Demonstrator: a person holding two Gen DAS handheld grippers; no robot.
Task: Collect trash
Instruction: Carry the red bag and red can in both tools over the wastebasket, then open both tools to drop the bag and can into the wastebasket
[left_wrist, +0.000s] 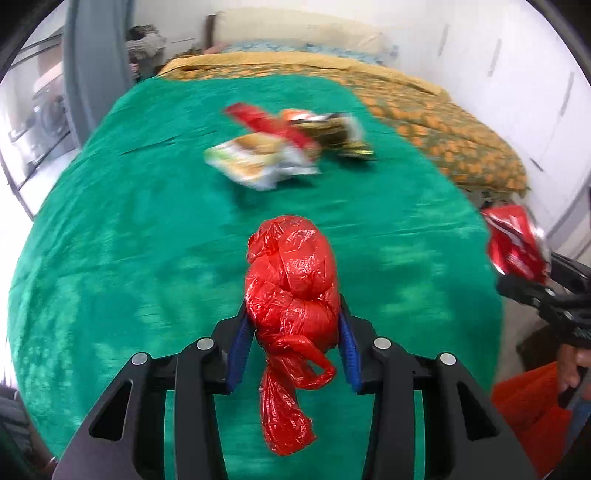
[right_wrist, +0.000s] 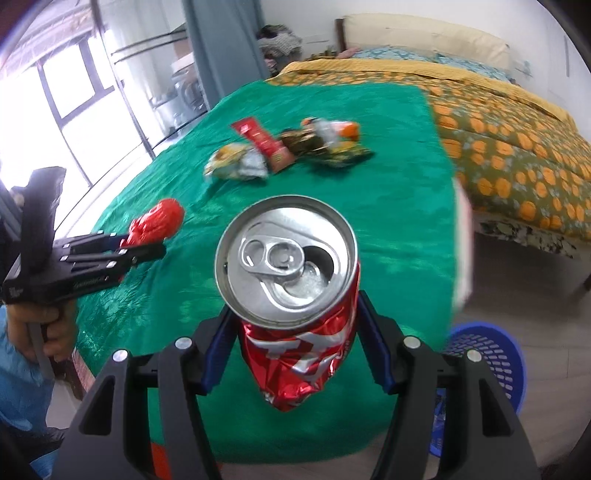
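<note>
My left gripper (left_wrist: 293, 325) is shut on a knotted red plastic bag (left_wrist: 291, 291) and holds it above the green cloth (left_wrist: 110, 258); the gripper and bag also show in the right wrist view (right_wrist: 155, 225). My right gripper (right_wrist: 295, 332) is shut on a crushed red soda can (right_wrist: 295, 321), its opened top facing the camera; the can also shows in the left wrist view (left_wrist: 515, 240). A pile of snack wrappers (left_wrist: 288, 144) lies further back on the cloth, and also shows in the right wrist view (right_wrist: 284, 147).
A blue perforated basket (right_wrist: 487, 358) stands on the floor at the cloth's right edge, below my right gripper. A bed with an orange-patterned blanket (right_wrist: 517, 147) lies behind. A window and grey curtain (right_wrist: 207, 55) are at the left.
</note>
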